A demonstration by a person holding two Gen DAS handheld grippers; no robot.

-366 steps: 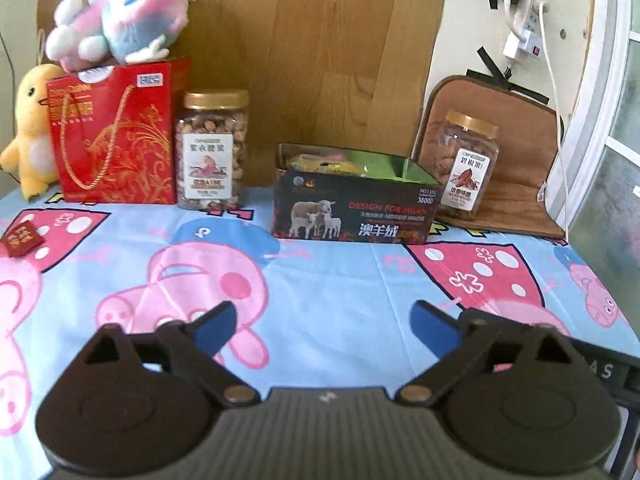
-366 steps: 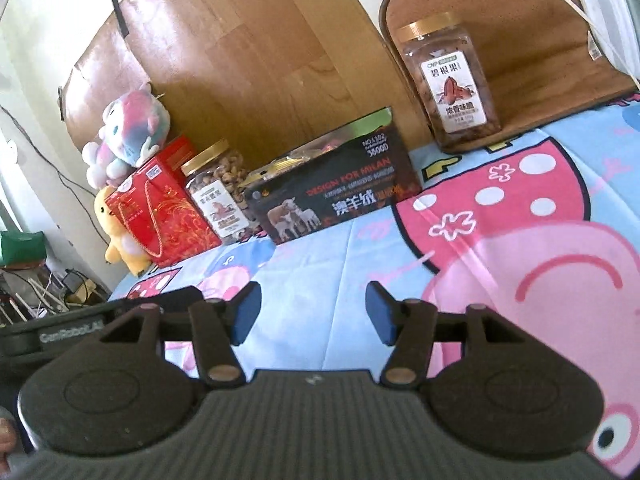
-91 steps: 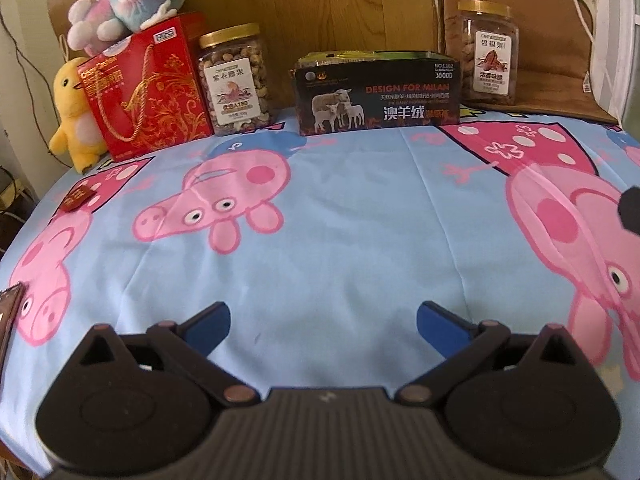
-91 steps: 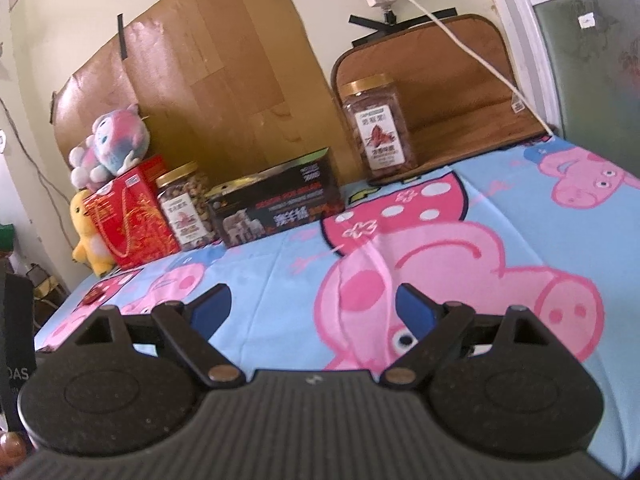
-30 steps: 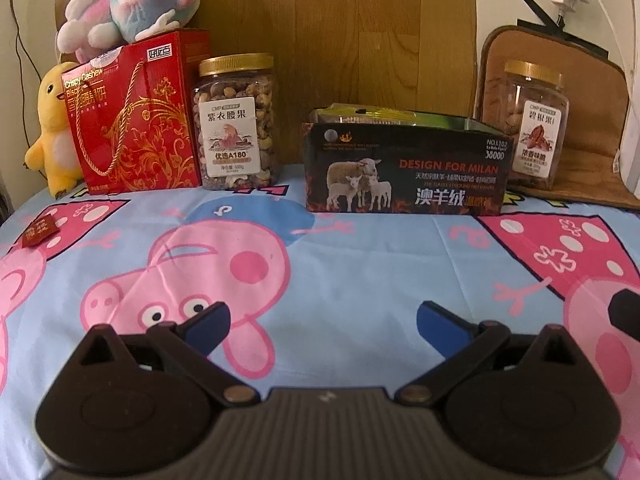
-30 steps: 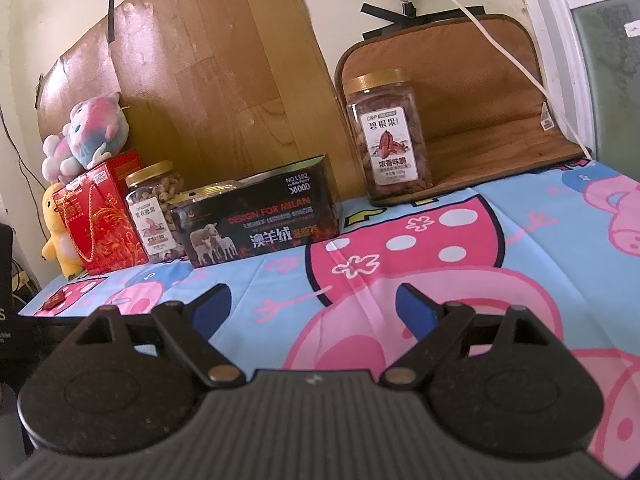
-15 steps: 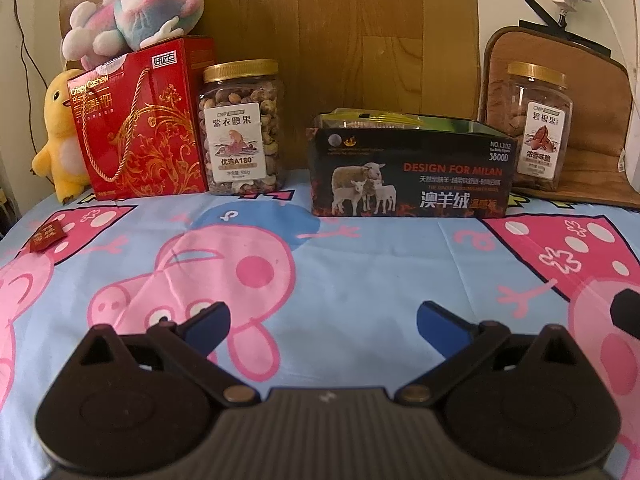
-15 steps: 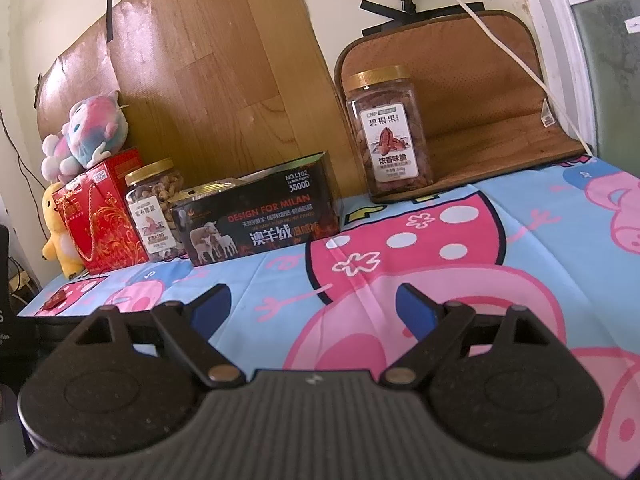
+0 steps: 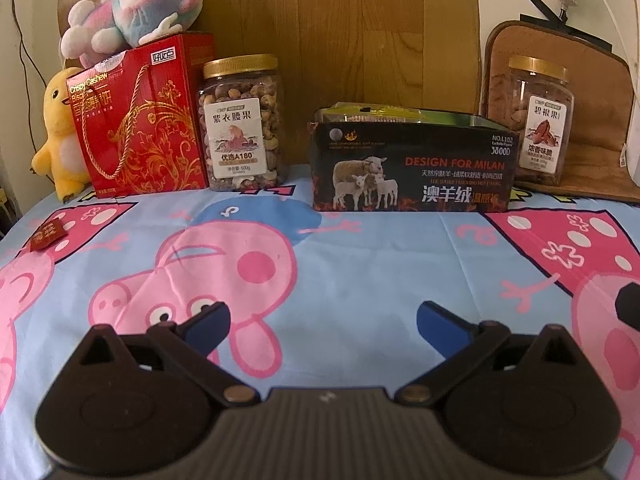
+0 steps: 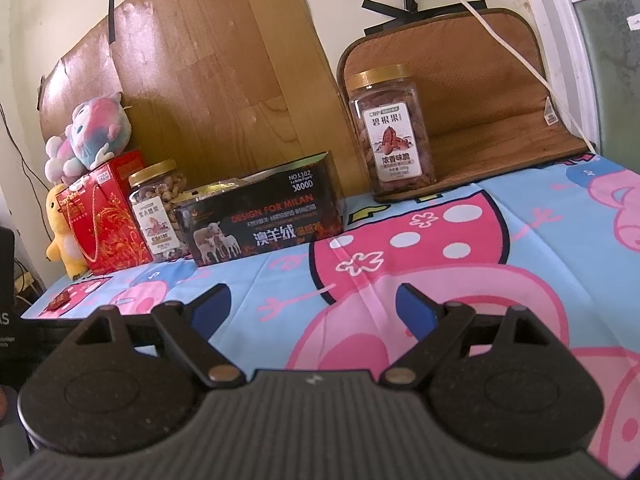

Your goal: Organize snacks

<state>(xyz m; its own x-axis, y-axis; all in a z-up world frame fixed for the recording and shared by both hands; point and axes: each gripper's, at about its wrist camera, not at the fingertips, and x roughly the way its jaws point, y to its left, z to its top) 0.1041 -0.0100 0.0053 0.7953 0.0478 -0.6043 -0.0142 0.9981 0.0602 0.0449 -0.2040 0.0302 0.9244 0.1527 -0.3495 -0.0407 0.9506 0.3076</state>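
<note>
A black open box (image 9: 412,172) with sheep printed on it stands at the back of the table; it also shows in the right wrist view (image 10: 264,220). A cashew jar (image 9: 240,124) with a gold lid stands left of it, beside a red gift box (image 9: 140,116). A pecan jar (image 9: 540,120) stands at the right on a brown mat; it also shows in the right wrist view (image 10: 390,136). A small red snack packet (image 9: 47,235) lies at the far left. My left gripper (image 9: 322,322) is open and empty. My right gripper (image 10: 312,306) is open and empty.
The table wears a blue cartoon pig cloth (image 9: 360,264). A yellow plush duck (image 9: 60,132) and a pink plush toy (image 9: 132,0) sit at the back left. A wooden board (image 9: 360,32) leans on the wall. A white cable (image 10: 500,40) hangs at the right.
Both grippers have moved closer to the row of snacks over the last seconds. Both stay open and empty.
</note>
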